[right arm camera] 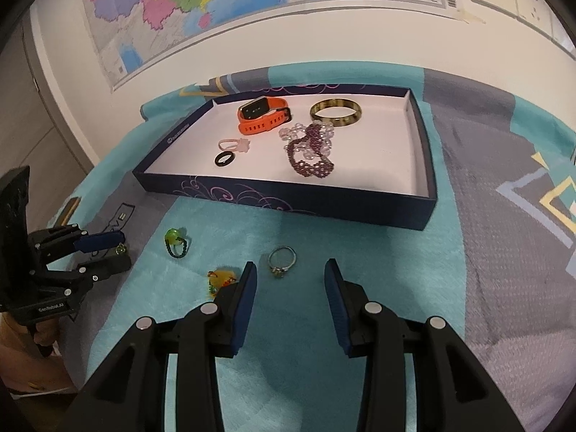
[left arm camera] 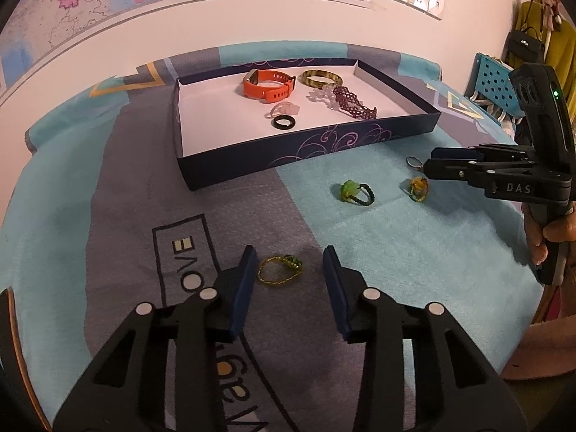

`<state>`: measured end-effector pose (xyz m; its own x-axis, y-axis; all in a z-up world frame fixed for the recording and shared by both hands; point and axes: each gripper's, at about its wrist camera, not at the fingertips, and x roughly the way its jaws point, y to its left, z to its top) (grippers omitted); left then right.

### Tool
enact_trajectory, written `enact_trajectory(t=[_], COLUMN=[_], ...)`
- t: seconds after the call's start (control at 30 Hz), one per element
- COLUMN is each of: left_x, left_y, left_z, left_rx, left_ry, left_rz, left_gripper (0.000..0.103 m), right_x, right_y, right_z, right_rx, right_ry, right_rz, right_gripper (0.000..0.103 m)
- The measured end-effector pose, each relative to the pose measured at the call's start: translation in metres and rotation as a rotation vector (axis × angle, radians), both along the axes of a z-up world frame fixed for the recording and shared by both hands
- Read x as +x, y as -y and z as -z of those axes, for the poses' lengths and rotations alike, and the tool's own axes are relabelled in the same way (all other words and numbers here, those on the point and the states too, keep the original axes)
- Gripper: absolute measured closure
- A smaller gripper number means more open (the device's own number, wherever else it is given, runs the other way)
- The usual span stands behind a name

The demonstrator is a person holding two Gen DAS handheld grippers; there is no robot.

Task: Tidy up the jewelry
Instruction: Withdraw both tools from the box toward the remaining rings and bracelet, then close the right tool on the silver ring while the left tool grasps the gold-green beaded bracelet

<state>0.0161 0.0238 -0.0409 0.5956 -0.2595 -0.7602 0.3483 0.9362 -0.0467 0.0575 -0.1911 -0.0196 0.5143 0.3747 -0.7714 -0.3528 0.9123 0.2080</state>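
Bracketing a gold ring [left arm camera: 279,271] low in the left wrist view, the left hand-held gripper [left arm camera: 289,264] has its jaws apart, neither pad touching it; they must close on it and carry it to the box [left arm camera: 309,151] at upper centre. On the blanket's teal patch lie a green ring [left arm camera: 354,192] and a yellow ring [left arm camera: 417,188], uncollected. Low in the right wrist view, the right hand-held gripper [right arm camera: 289,275] stands open behind a silver ring [right arm camera: 282,260], gripping nothing; it needs to advance first.
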Motion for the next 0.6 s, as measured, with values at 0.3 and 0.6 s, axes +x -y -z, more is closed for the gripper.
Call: enact_trajectory(t=[0.3, 0.6], left_x=[-0.001, -0.001], left_y=[0.0, 0.002], left_z=[0.0, 0.0], left_rx=[-0.007, 0.0], left_ry=[-0.003, 0.001], left_rz=[0.01, 0.009], left_gripper=[0.078, 0.079], right_x=[0.001, 0.003], right_y=[-0.01, -0.017], right_z=[0.0, 0.001], right_rx=[-0.029, -0.069], right_ry=[0.006, 0.016], right_rz=[-0.023, -0.028], right_gripper=[0.066, 0.066])
